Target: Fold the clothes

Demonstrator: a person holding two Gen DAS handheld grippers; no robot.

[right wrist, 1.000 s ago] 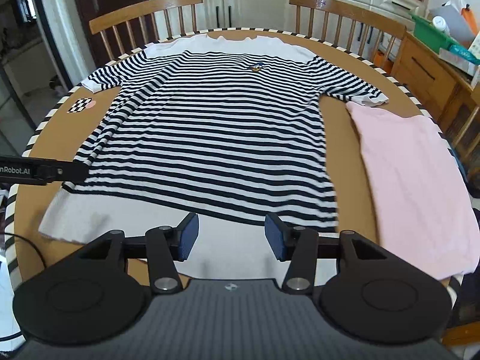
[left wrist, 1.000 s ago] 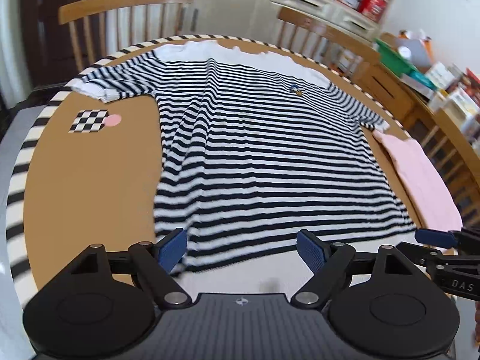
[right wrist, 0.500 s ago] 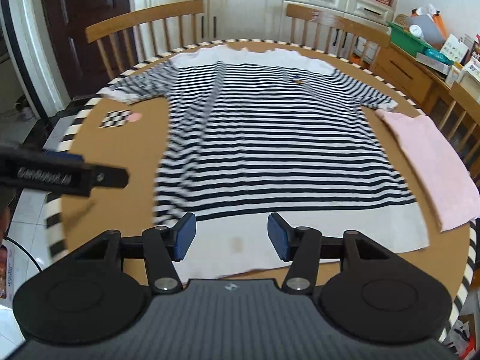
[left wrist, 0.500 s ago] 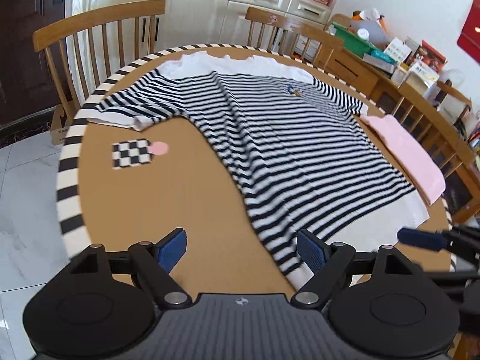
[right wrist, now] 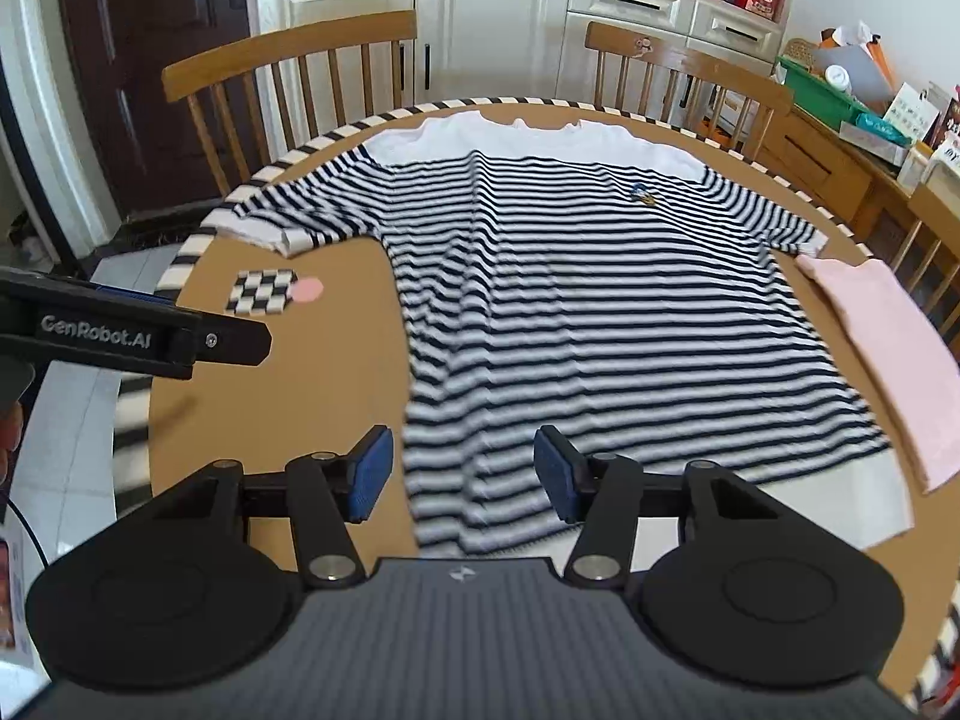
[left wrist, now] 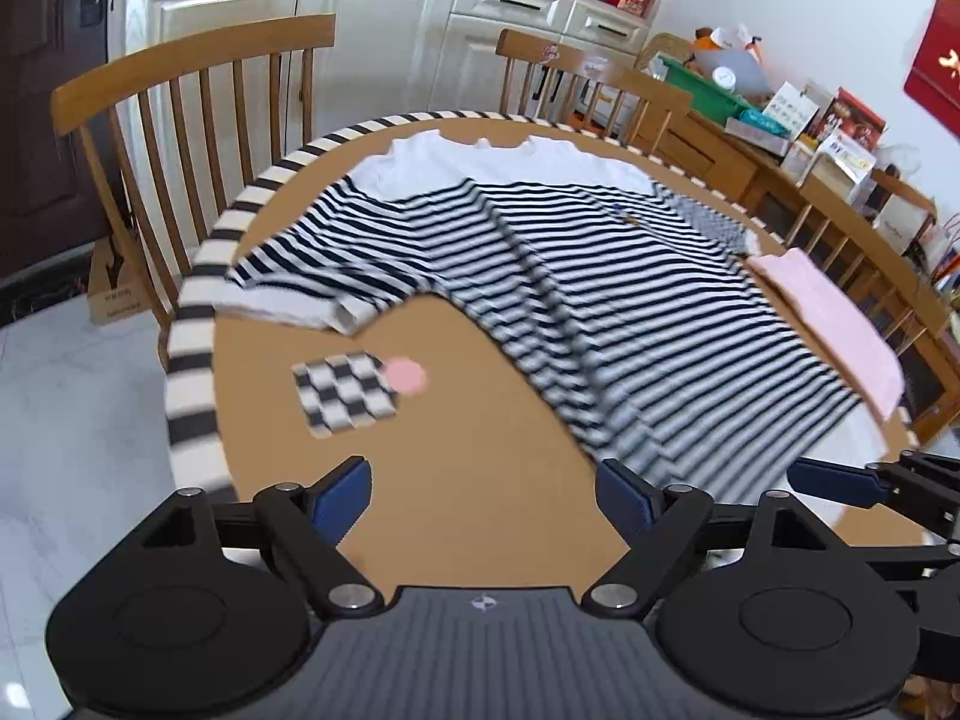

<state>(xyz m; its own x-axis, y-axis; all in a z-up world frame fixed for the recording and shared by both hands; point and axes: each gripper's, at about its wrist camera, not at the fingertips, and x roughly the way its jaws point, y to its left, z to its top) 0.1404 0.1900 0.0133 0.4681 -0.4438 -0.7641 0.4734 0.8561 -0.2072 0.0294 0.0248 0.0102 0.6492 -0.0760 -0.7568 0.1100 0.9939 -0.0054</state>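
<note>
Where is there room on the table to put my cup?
Bare wood lies left of the shirt, around the checkered card, bordered by the sleeve and table rim. The right side is crowded by the pink cloth.

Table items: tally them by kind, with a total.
Striped T-shirt: 1
Pink garment: 1
Checkerboard marker: 1
Pink round sticker: 1
Total: 4

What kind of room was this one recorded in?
Most likely a home dining room: a round table ringed by wooden spindle-back chairs, white cabinets behind, and a cluttered sideboard. A striped T-shirt lies spread out.
</note>
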